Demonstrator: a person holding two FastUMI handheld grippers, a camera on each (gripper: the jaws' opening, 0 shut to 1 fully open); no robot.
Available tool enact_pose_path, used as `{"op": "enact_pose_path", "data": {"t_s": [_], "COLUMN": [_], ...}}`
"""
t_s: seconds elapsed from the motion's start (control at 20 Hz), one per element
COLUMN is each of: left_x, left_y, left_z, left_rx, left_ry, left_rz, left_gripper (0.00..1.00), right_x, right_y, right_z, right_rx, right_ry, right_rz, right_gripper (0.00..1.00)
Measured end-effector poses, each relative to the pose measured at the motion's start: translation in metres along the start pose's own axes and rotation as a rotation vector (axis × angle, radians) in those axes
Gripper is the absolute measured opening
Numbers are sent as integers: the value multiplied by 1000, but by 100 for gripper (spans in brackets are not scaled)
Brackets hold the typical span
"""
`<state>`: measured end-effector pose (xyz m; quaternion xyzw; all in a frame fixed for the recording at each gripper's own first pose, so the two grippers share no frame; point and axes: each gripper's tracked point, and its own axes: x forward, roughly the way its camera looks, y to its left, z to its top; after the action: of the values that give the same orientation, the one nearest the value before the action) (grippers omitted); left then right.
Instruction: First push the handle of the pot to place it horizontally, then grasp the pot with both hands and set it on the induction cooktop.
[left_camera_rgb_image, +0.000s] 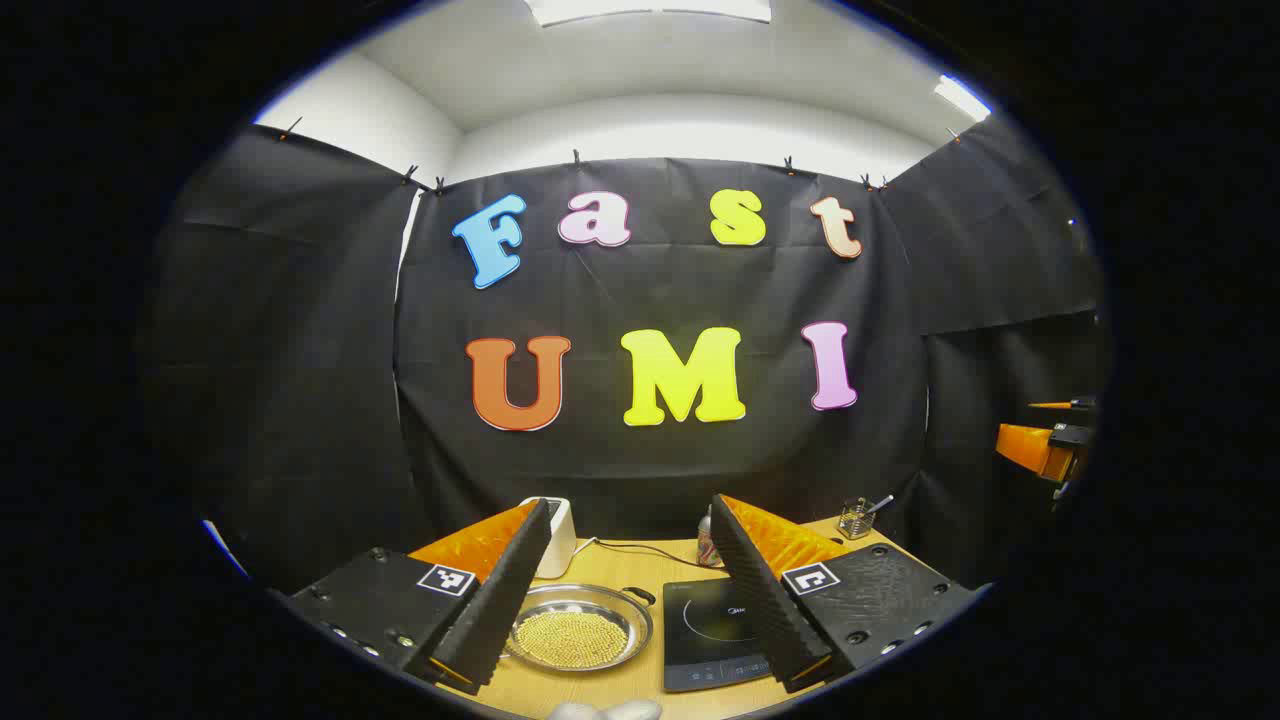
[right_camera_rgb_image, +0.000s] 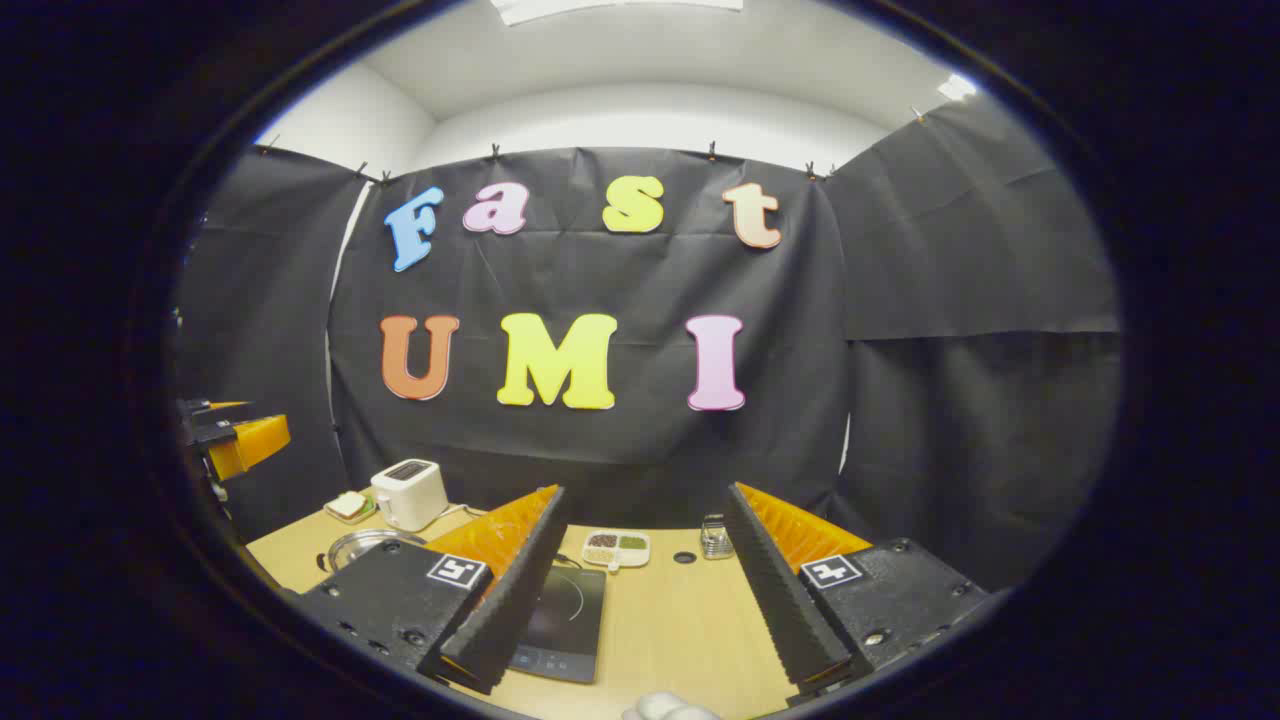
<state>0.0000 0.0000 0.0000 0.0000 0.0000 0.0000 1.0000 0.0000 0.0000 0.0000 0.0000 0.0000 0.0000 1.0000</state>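
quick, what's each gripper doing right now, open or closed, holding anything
Left gripper: open, holding nothing, above the pot.
Right gripper: open, holding nothing.

White toaster (right_camera_rgb_image: 408, 494) at back left of wooden table (right_camera_rgb_image: 680, 620), small plate (right_camera_rgb_image: 349, 506) just beside it. Divided dish (right_camera_rgb_image: 616, 548) of grains mid-table, metal holder (right_camera_rgb_image: 712, 538) near it. Glass jar (left_camera_rgb_image: 856, 517), maybe holding a spoon.

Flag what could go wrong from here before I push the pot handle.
1. The pot is shallow and full of small yellow beads; a hard push on its handle could spill them.
2. The cooktop sits close beside the pot, so a sliding pot may bump it.
3. A cable runs behind both, near the toaster; the left gripper could snag it.
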Motion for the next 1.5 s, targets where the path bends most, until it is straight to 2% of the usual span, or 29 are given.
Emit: {"op": "enact_pose_path", "data": {"t_s": [0.2,0.75,0.85,0.9,0.95,1.05,1.15,1.2,1.25,1.3,1.4,1.5], "left_x": [-1,-4,-4,-4,-5,-5,-1,0,1,2,2,6], "left_y": [5,20,22,18,14,16,20,21,22,21,22,25], "left_z": [2,-4,-9,-12,-16,-22,-32,-38,-47,-55,-73,-94], "left_rx": [11,10,9,5,2,-6,-16,-18,-26,-44,-82,-75], "left_ry": [-10,0,16,29,40,63,86,102,123,144,192,224], "left_rz": [1,15,15,-12,-32,-46,-51,-57,-64,-80,-89,-105], "left_gripper": [96,96,93,75,81,68,44,25,18,6,1,0], "right_x": [-1,-6,-7,-8,-8,-8,-9,-9,-9,-10,-10,-11], "right_y": [2,11,13,13,14,15,15,15,17,18,16,16], "right_z": [1,2,2,2,2,1,-1,-3,-4,-6,-8,-14], "right_rx": [-4,-36,-45,-47,-46,-45,-47,-48,-47,-42,-40,-42], "right_ry": [-8,-6,-6,-5,-5,-1,3,6,13,20,26,40], "right_rz": [-3,7,10,12,13,16,17,18,24,31,28,25], "right_gripper": [99,97,97,97,97,97,97,97,97,97,97,97]}}
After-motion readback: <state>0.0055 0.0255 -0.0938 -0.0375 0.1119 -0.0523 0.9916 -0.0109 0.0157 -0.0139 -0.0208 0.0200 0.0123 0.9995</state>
